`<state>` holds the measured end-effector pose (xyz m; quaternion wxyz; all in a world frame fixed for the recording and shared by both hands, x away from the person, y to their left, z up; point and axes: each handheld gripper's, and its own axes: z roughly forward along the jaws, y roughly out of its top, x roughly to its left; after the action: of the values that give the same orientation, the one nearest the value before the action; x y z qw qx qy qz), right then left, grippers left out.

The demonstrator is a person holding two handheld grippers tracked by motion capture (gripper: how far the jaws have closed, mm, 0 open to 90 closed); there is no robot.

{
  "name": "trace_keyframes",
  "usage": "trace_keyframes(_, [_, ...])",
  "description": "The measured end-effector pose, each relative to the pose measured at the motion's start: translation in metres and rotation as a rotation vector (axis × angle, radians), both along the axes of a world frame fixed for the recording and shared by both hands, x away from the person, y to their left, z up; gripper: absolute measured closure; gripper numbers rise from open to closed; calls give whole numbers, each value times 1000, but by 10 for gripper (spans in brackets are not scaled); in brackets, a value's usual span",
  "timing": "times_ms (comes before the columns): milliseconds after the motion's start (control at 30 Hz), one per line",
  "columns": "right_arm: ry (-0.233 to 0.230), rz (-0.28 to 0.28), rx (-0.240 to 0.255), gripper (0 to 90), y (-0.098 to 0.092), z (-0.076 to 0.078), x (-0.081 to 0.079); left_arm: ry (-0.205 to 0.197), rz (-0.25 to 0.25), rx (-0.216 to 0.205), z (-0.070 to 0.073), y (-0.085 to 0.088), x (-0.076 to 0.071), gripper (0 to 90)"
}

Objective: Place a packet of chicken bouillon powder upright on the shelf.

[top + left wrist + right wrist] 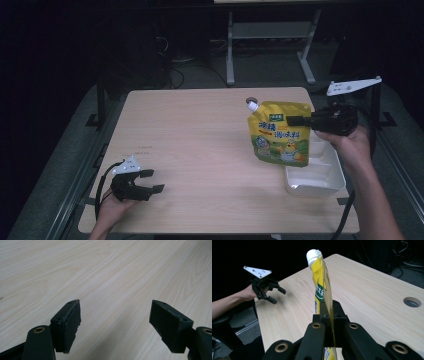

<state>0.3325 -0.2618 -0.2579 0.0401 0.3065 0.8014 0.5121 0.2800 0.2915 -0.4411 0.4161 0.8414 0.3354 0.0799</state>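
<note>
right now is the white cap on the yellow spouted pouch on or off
On: the white cap sits on the spout of the yellow spouted pouch, clamped upright in the right gripper.

The wooden table [200, 135] carries one yellow spouted pouch [279, 133], pinched upright near the right edge, and one white tray [320, 175] at the front right corner. Two grippers are present: the left gripper [148, 181] near the front left corner, the right gripper [292, 120] at the right edge.

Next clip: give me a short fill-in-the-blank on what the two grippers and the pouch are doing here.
1. The right gripper is shut on the yellow ____.
2. The left gripper hovers with its jaws ____.
3. The pouch's screw cap is coloured ____.
4. Below the pouch sits a white ____.

Missing words: pouch; open; white; tray
</note>
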Motion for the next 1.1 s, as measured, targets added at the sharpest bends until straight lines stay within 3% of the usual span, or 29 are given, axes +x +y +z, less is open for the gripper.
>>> trace_keyframes(567, [-3,-84,6,896,-47,-2,-14,-1,-1,1,0,-1,0,247])
trace_keyframes(1100, [-4,-117,-4,896,-65,-9,-24,-5,6,1,0,0,0,247])
